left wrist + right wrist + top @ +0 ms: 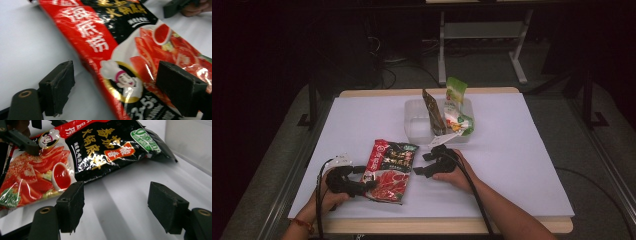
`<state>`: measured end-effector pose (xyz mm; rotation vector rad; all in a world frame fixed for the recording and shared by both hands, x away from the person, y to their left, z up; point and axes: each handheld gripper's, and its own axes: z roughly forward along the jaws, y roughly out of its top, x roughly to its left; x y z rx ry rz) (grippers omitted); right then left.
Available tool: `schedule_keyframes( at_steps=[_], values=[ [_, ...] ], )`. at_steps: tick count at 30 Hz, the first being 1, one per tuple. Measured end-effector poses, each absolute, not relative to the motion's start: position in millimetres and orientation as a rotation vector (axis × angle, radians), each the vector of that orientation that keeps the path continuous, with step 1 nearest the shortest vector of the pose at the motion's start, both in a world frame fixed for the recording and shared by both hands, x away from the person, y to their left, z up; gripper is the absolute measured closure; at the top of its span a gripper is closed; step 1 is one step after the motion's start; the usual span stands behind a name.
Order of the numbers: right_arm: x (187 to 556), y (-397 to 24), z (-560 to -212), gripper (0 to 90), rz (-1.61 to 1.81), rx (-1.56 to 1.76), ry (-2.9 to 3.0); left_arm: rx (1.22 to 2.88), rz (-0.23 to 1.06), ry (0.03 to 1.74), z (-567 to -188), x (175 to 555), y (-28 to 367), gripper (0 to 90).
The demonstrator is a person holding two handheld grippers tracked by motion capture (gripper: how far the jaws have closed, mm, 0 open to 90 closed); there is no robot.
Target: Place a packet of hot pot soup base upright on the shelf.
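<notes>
1. Red-and-black sauce packet: flat glossy foil pouch, crinkled, printed with tomato slices and a cartoon chef. It lies on the white table, near the front edge, left of centre.
2. Left gripper: matte black, blocky jaws with rough foam-like pads. In the left gripper view the jaws straddle the packet's near corner, one pad on the table side, the other over the printed face. Whether the pads press the foil is hard to make out from that view; in the right gripper view a black jaw tip rests on the packet's corner by the chef.
3. Right gripper: jaws stand wide apart, nothing between them, bare white surface beneath. It sits just right of the packet's edge.
4. Clear plastic tub: translucent, rectangular, rounded corners, behind the packet. A brown pouch and a green-and-white pouch stand upright in it.
5. Room beyond the table is dark; packet lettering blurs in the left gripper view.
</notes>
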<state>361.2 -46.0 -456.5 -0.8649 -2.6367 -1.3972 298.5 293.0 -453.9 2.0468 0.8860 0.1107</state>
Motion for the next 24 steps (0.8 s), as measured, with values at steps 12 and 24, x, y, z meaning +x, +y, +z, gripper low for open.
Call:
schedule_keyframes(
  at_steps=[12,24],
  values=[
    [372.4,-23.4,-458.0,22.6,-1.341,-0.891,-2.54,2.06,0.086,0.871,-454.4,297.7,287.6,15.0],
    [381.6,-16.9,-457.5,41.4,-1.367,-1.036,-2.499,2.07,0.096,0.863,-453.6,294.4,281.4,14.7]
  ],
)
